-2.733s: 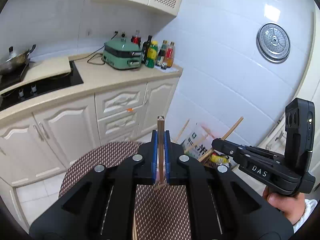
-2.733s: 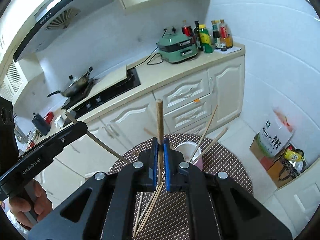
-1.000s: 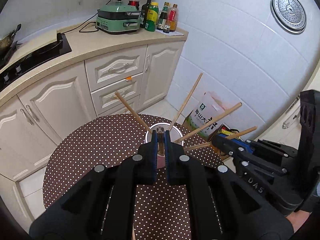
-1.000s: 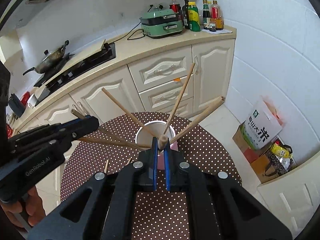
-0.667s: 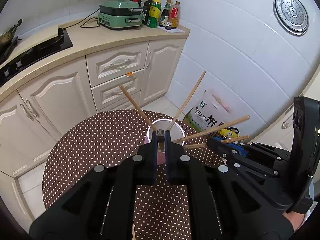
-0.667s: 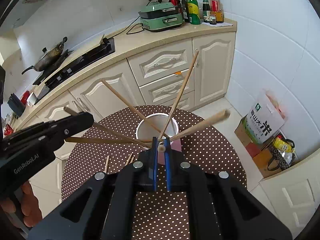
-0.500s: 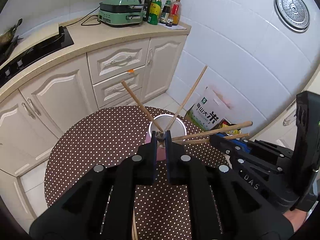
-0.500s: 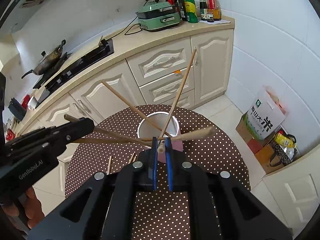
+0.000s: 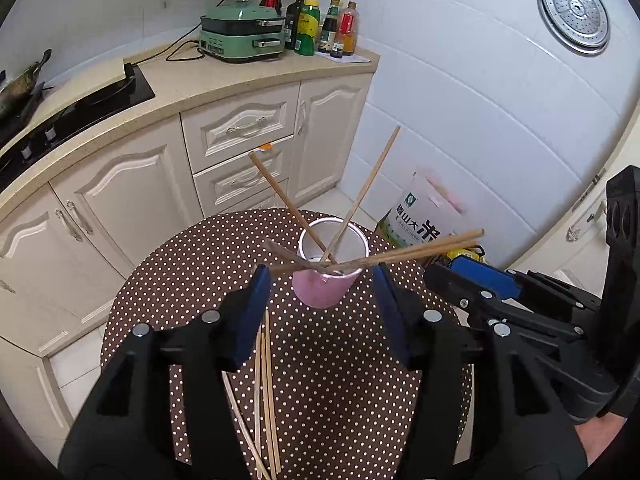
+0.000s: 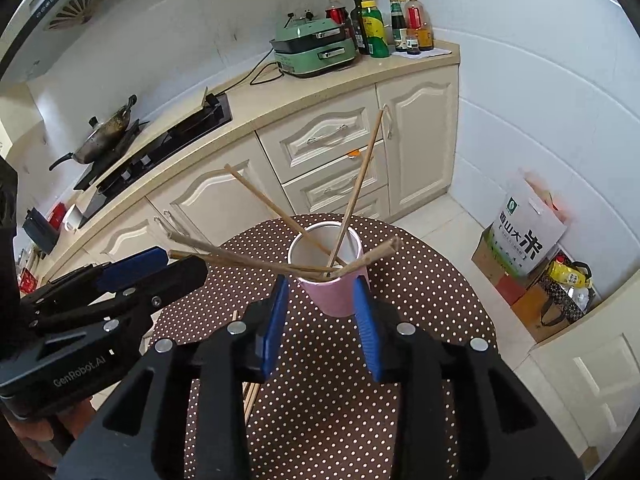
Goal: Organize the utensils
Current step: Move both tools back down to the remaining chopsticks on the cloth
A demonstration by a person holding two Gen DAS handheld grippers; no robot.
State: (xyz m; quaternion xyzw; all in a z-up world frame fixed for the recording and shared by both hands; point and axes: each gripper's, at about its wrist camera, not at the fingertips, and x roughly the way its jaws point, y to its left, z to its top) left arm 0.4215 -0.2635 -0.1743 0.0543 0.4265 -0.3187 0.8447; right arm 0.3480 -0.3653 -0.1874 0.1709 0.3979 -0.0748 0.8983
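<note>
A pink cup point(image 9: 322, 290) point(image 10: 334, 294) stands on the round brown dotted table point(image 9: 340, 380) point(image 10: 420, 312). Several wooden chopsticks point(image 9: 362, 196) point(image 10: 358, 184) lean out of it in different directions. My left gripper point(image 9: 320, 280) is open and empty, just in front of the cup. My right gripper point(image 10: 320, 284) is open and empty too, its blue pads on either side of the cup's near face. Loose chopsticks point(image 9: 266, 392) point(image 10: 250, 394) lie on the table under the left gripper.
Cream kitchen cabinets point(image 9: 236, 136) with a counter, a black hob point(image 10: 160, 148), a green cooker point(image 9: 240, 40) and bottles point(image 10: 376, 28) stand behind the table. A rice bag point(image 9: 424, 220) point(image 10: 524, 232) and boxes sit on the floor by the tiled wall.
Both grippers held a chopstick, brought them down over the cup and have now opened. Both chopsticks now rest in the cup.
</note>
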